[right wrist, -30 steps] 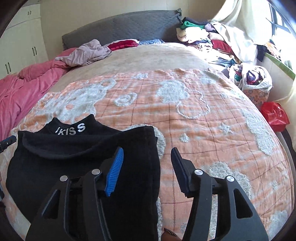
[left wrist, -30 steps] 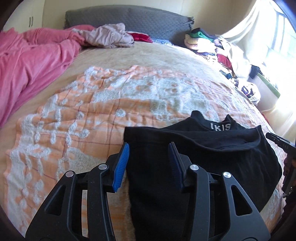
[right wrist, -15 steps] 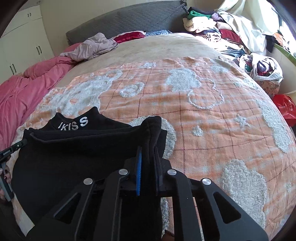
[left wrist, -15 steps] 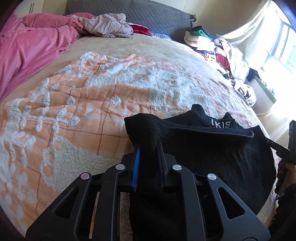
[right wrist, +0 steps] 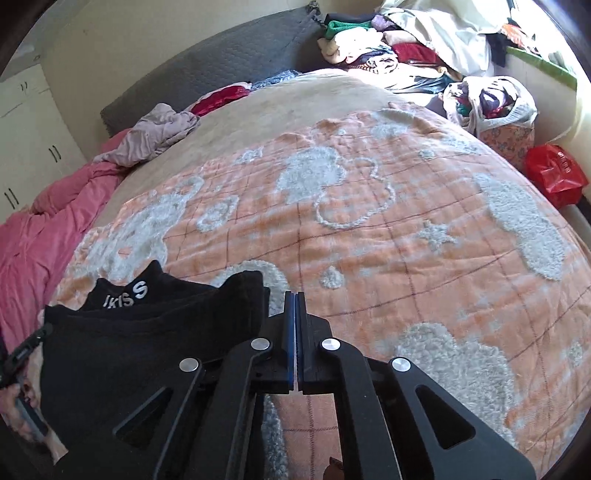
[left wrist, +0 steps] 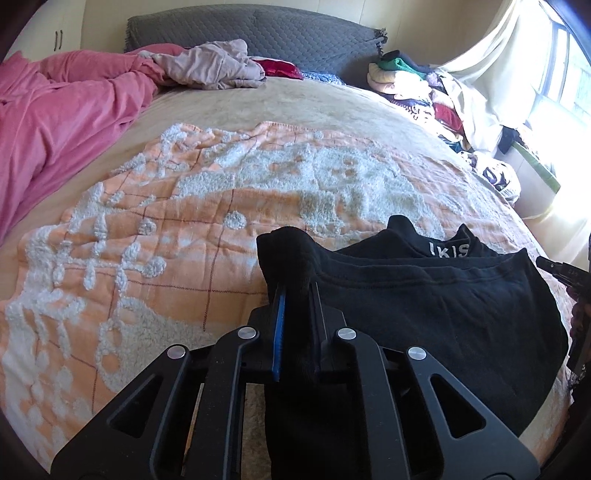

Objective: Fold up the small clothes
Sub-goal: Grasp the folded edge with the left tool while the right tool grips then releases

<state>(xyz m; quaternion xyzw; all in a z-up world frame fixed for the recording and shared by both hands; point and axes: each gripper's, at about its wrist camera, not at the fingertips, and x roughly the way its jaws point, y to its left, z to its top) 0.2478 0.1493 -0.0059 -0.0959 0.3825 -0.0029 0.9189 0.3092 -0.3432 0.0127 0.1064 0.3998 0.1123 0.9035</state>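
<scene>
A small black garment (left wrist: pixel 436 306) with white lettering on its band lies on the orange and white blanket (left wrist: pixel 192 229). My left gripper (left wrist: pixel 295 291) is shut on the garment's left edge, and a fold of black cloth sticks up between the fingers. In the right wrist view the garment (right wrist: pixel 147 332) lies to the left of my right gripper (right wrist: pixel 295 295). The right gripper's jaws are pressed together with nothing showing between them, and the garment's right edge lies just beside it.
A pink duvet (left wrist: pixel 55 122) lies along the left of the bed. A mauve garment (left wrist: pixel 210 66) lies near the grey headboard (left wrist: pixel 240 26). Piles of clothes (right wrist: pixel 388 48), a full bag (right wrist: pixel 491 107) and a red bag (right wrist: pixel 554 173) sit to the right.
Both grippers went from open to shut. The left has lifted the garment's left edge. The right held the garment's right edge half a second ago and now shows no cloth between its jaws.
</scene>
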